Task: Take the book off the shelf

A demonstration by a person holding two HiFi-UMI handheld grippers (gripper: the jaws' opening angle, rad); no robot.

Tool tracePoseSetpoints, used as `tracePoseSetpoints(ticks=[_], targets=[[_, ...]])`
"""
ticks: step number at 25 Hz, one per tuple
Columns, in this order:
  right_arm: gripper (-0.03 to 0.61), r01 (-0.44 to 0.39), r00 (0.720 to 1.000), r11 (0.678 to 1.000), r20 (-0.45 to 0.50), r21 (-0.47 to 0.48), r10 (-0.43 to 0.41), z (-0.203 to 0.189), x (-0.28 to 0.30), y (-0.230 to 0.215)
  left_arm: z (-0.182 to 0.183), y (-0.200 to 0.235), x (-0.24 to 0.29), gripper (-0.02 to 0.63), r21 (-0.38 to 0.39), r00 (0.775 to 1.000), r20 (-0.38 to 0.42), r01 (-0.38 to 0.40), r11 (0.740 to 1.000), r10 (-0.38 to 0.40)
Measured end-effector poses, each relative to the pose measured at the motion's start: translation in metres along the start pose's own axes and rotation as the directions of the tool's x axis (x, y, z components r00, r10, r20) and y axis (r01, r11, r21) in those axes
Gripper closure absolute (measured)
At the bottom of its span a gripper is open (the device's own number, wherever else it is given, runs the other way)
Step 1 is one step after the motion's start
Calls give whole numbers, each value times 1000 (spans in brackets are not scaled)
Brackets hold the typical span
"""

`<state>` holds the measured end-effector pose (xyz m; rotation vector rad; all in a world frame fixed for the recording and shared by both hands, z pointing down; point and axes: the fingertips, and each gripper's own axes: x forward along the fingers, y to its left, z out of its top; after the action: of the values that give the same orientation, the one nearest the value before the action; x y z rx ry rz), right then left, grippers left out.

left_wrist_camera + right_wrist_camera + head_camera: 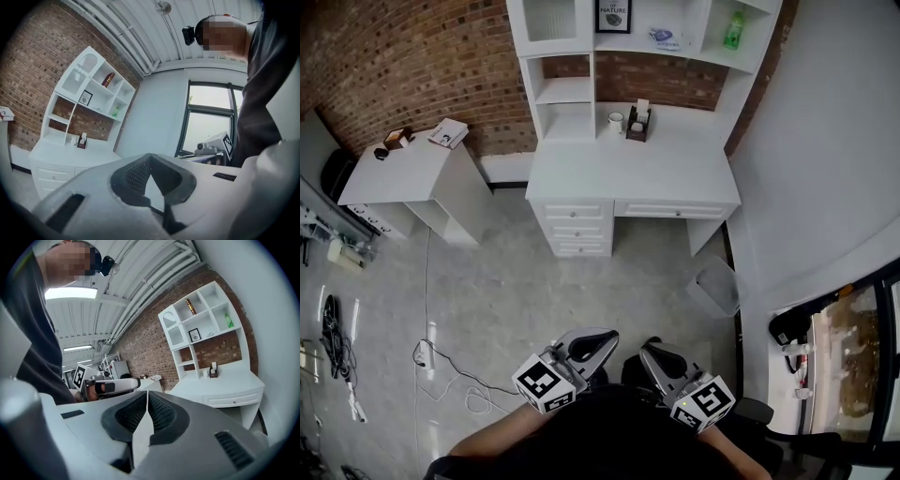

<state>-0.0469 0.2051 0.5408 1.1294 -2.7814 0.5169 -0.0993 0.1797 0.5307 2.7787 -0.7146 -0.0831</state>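
Task item: dark red book with a gold-toned spine point(191, 306), leaning in the middle compartment of the top row of the shelf; nothing touches it.
Shelf: white wooden shelf unit point(213, 317) mounted on the desk, against the red brick wall point(412, 56).
Shelf, top row left: compartment with an arched slatted front point(86, 63).
Shelf, second row: small black-framed picture point(613, 15) and green plastic bottle point(733, 30), in separate compartments.
Desk: white desk with drawers point(581, 183), standing under the shelf.
Desk top: white mug point(616, 122) just beside a dark brown wooden caddy point(638, 124), both at the back.
Left gripper point(149, 159): white body, black ribbed pads; fingers together at the tips, nothing between them; held level near the person's body, well apart from the desk.
Right gripper point(147, 397): same build; fingers pressed together, nothing between them; tipped slightly down, beside the left gripper.
Side furniture: small white side table point(403, 178) left of the desk, carrying a flat booklet point(448, 133) and a few small objects too small to identify.
Floor: grey floor point(562, 300) with loose white cables point(441, 370) at the left and a clear plastic waste bin point(714, 286) by the desk's right end.
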Motion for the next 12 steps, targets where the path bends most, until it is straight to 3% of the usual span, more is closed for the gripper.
tracePoseSetpoints(ticks=[3, 12], targets=[[557, 8, 1000, 1000, 8, 3, -8, 6, 10, -29, 3, 19, 16, 606, 1, 1000, 3, -27, 1000, 27], [557, -97, 995, 995, -15, -7, 97, 43, 53, -116, 23, 83, 88, 606, -1, 992, 13, -127, 992, 127]])
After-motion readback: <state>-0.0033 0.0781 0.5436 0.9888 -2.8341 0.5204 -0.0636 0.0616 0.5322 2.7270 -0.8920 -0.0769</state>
